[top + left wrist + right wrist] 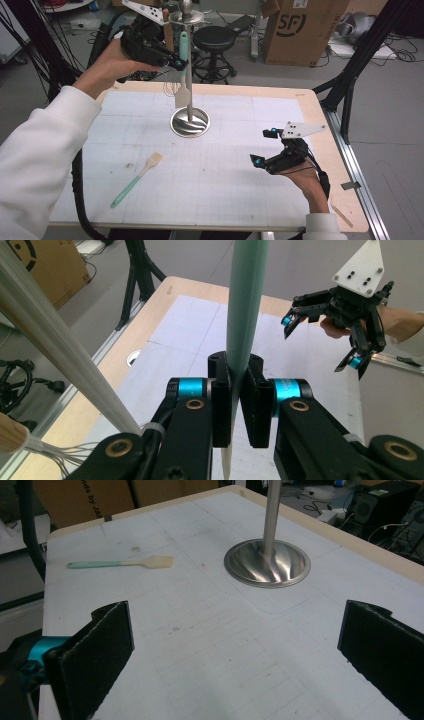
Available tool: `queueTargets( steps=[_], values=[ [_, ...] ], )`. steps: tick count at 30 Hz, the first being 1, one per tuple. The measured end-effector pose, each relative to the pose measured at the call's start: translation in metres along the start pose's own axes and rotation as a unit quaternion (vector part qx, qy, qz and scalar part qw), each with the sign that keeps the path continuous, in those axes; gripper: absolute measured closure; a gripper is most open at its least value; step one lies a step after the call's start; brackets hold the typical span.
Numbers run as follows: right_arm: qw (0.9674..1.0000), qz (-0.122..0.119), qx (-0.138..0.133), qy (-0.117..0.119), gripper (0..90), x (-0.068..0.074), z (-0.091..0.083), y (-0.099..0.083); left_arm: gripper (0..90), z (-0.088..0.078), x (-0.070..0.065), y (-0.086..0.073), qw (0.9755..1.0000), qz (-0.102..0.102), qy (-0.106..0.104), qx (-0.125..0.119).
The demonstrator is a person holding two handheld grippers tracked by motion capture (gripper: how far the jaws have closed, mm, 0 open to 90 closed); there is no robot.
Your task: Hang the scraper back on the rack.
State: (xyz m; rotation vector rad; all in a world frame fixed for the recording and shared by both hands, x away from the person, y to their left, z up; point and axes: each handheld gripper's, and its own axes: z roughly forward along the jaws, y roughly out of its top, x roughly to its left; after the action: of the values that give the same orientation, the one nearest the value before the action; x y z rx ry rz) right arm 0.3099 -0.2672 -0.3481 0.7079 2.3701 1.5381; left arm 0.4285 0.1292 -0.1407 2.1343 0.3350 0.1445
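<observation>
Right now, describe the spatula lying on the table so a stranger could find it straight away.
Start at the shiny metal stand near the middle of the white table, then look toward the near left corner. There lies a spatula, flat on the surface and touching nothing. It has a mint-green handle and a pale blade, and unlike the other spatula held up by the left gripper, it rests alone.

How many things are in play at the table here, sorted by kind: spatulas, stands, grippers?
Spatulas: 2, one held up at the stand by the left gripper, one lying on the table.
Metal stands: 1, round base and upright pole.
Grippers: 2, the left shut on its spatula, the right gripper open.
Total: 5
</observation>
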Motion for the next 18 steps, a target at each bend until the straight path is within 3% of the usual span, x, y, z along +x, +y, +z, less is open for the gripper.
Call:
queueTargets(
  steps=[18],
  values=[
    [0.9998, 0.000, -0.013, -0.014, 0.0, 0.003, -0.012, -0.015, 83.6, 0.006, 0.018, 0.005, 0.9997, -0.020, 0.002, 0.016]
  ],
)
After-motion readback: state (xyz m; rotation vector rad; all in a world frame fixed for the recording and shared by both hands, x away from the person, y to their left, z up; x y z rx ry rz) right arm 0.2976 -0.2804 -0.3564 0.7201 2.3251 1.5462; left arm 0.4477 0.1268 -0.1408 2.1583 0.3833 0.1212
